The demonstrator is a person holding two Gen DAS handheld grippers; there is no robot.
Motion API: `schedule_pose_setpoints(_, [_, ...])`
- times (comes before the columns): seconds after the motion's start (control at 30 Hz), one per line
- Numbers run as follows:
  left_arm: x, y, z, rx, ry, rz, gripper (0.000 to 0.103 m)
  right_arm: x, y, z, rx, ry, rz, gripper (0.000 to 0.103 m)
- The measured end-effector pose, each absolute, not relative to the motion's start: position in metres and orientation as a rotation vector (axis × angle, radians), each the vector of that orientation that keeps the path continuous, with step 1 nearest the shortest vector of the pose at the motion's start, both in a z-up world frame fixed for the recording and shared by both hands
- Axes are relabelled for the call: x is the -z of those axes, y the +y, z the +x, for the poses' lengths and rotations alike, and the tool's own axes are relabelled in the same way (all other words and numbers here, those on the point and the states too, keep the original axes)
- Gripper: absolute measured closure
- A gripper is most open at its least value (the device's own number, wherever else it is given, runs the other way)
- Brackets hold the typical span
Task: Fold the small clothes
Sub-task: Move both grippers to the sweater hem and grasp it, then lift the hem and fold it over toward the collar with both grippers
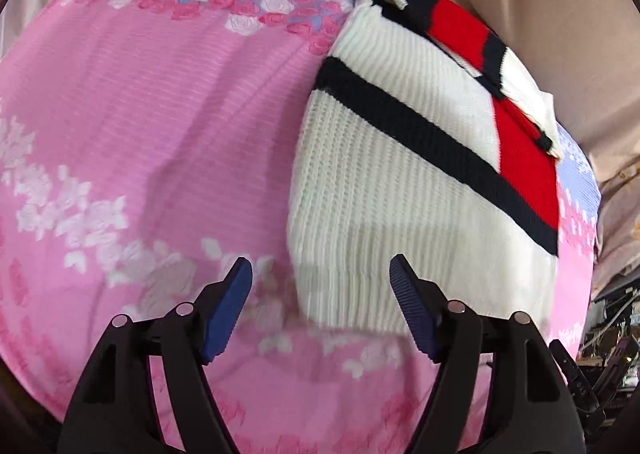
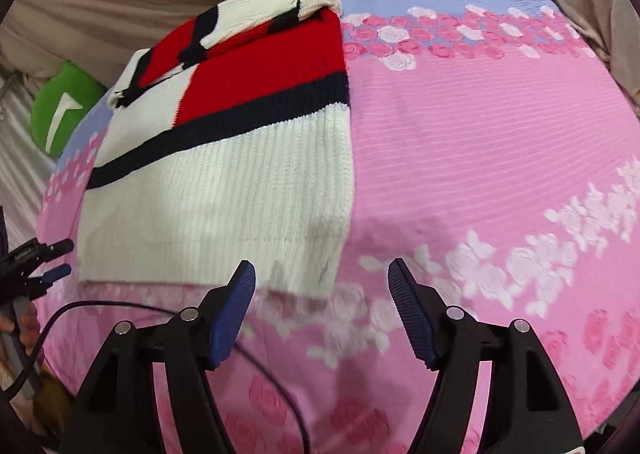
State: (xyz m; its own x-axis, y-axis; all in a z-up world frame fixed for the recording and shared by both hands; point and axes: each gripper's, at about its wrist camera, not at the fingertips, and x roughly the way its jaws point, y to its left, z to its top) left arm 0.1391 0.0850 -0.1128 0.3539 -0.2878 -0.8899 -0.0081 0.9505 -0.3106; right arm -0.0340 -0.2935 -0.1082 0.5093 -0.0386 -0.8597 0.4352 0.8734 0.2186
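A small white knit sweater [image 1: 400, 189] with a navy stripe and red block lies folded lengthwise on the pink flowered bedspread [image 1: 140, 113]. Its sleeves lie folded across the top. My left gripper [image 1: 320, 270] is open and empty, just above the sweater's near left hem corner. In the right wrist view the sweater [image 2: 224, 181] lies left of centre on the bedspread [image 2: 480, 153]. My right gripper [image 2: 322, 274] is open and empty, just above the near right hem corner. The left gripper's tips [image 2: 52, 258] show at the far left.
Beige fabric [image 1: 540, 13] backs the bed. A green cushion [image 2: 64, 105] sits at the bed's far left corner. A black cable [image 2: 120, 306] runs across the near edge. Clutter [image 1: 612, 334] lies beyond the bed's right edge.
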Motion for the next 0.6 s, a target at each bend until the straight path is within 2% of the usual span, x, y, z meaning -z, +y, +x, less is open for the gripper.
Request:
schedule_pose_setpoints(0.13, [0.126, 0.088, 0.141, 0.189, 1.214, -0.366, 0.034, 0.122, -0.294, -0.019, 0.308, 0.984, 0.540, 0.036])
schedule_pose_setpoints(0.17, [0.126, 0.089, 0.141, 0.193, 1.201, -0.381, 0.037, 0.123, -0.294, -0.018, 0.317, 0.969, 0.561, 0.041])
schedule_pose_setpoints(0.2, [0.127, 0.089, 0.142, 0.202, 1.193, -0.386, 0.041, 0.125, -0.293, -0.016, 0.324, 0.963, 0.577, 0.054])
schedule_pose_setpoints(0.23, [0.127, 0.089, 0.143, 0.215, 1.191, -0.390, 0.054, 0.127, -0.293, -0.015, 0.332, 0.968, 0.593, 0.061])
schedule_pose_setpoints(0.27, [0.128, 0.089, 0.147, 0.242, 1.198, -0.404, 0.075, 0.128, -0.291, -0.015, 0.350, 0.966, 0.595, 0.074])
schedule_pose_setpoints(0.3, [0.129, 0.090, 0.150, 0.272, 1.212, -0.427, 0.086, 0.127, -0.291, -0.016, 0.357, 0.956, 0.602, 0.096])
schedule_pose_setpoints(0.37, [0.125, 0.093, 0.153, 0.316, 1.218, -0.472, 0.093, 0.117, -0.289, -0.024, 0.365, 0.912, 0.623, 0.096])
schedule_pose_setpoints(0.47, [0.093, 0.096, 0.144, 0.369, 1.145, -0.445, 0.095, 0.086, -0.276, -0.037, 0.354, 0.848, 0.532, 0.097])
schedule_pose_setpoints(0.6, [0.051, 0.107, 0.112, 0.394, 1.093, -0.400, 0.097, 0.056, -0.257, -0.058, 0.266, 0.855, 0.363, 0.098])
